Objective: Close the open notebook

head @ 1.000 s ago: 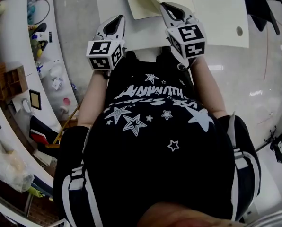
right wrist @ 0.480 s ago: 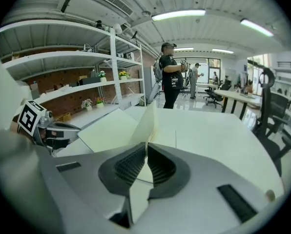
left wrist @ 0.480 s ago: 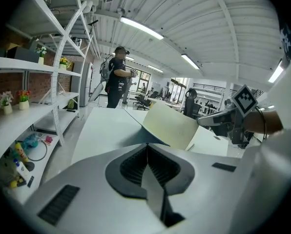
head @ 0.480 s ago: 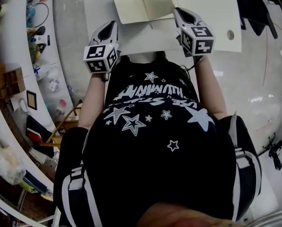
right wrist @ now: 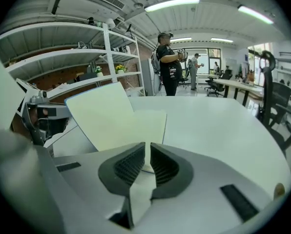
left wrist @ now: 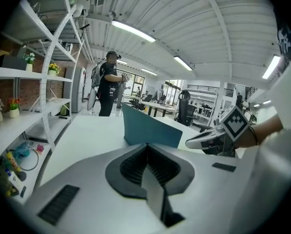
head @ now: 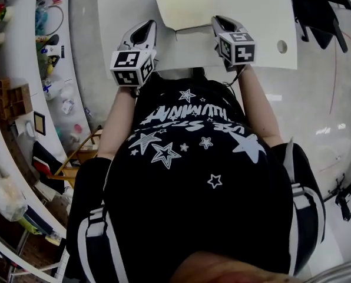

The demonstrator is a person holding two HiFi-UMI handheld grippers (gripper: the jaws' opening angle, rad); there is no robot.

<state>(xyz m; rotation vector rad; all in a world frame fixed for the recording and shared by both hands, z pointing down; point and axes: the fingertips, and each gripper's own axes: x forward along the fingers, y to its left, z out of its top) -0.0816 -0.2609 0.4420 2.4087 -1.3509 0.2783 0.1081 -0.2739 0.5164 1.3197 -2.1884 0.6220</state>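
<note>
The notebook's (head: pixel 187 5) left leaf, lying spread a second ago, now stands raised off the table (head: pixel 264 22), so the book shows narrower from above. The right gripper (head: pixel 218 20) has sunk closer to the tabletop, while the left gripper (head: pixel 146 25) has slid inward toward the book.

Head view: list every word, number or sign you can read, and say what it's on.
No text reads cleanly.
Shirt: white lettering among stars, upside down and warped, unreadable.
Marker cubes on left gripper and right gripper: black-and-white square patterns, no words.
Notebook: blank pages.
</note>
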